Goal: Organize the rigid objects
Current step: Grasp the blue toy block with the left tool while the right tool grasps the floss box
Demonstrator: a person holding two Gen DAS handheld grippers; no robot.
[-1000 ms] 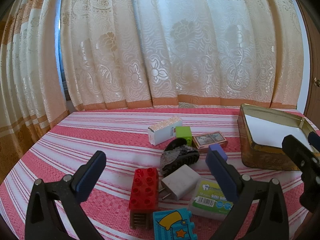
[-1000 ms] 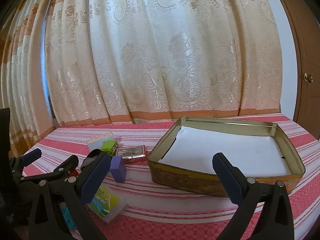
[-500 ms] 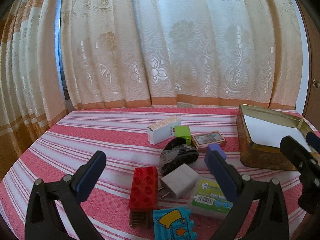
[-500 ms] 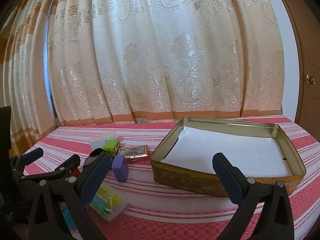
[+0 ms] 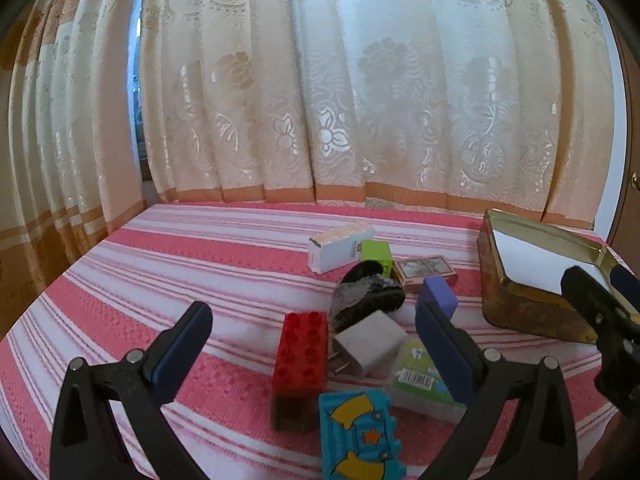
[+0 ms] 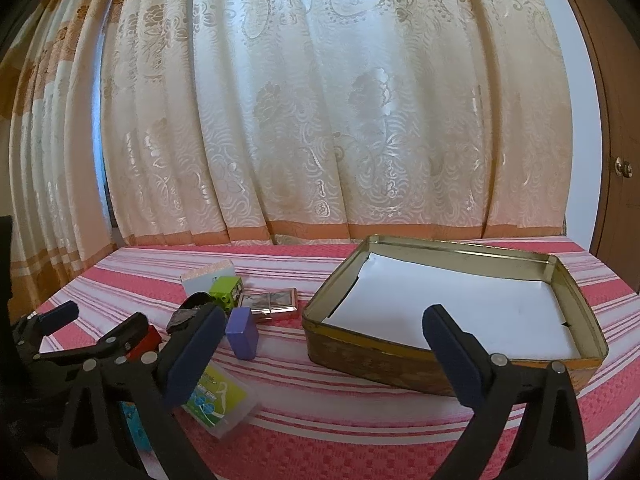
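**Loose items clustered ahead of left gripper; tin ahead of right**

Left gripper [image 5: 312,332] and right gripper [image 6: 322,334]: both spread wide, empty. Between left fingers: red brick [image 5: 301,350], white charger [image 5: 370,348], dark rock [image 5: 366,296]. Blue printed block [image 5: 358,432] cut off below. Floss box [image 6: 218,398] partly hidden. Gold tin [image 6: 440,364] holds only white paper. Arrangement unchanged from earlier.

Left gripper [image 5: 312,334] — jaws wide — above red brick [image 5: 301,354]
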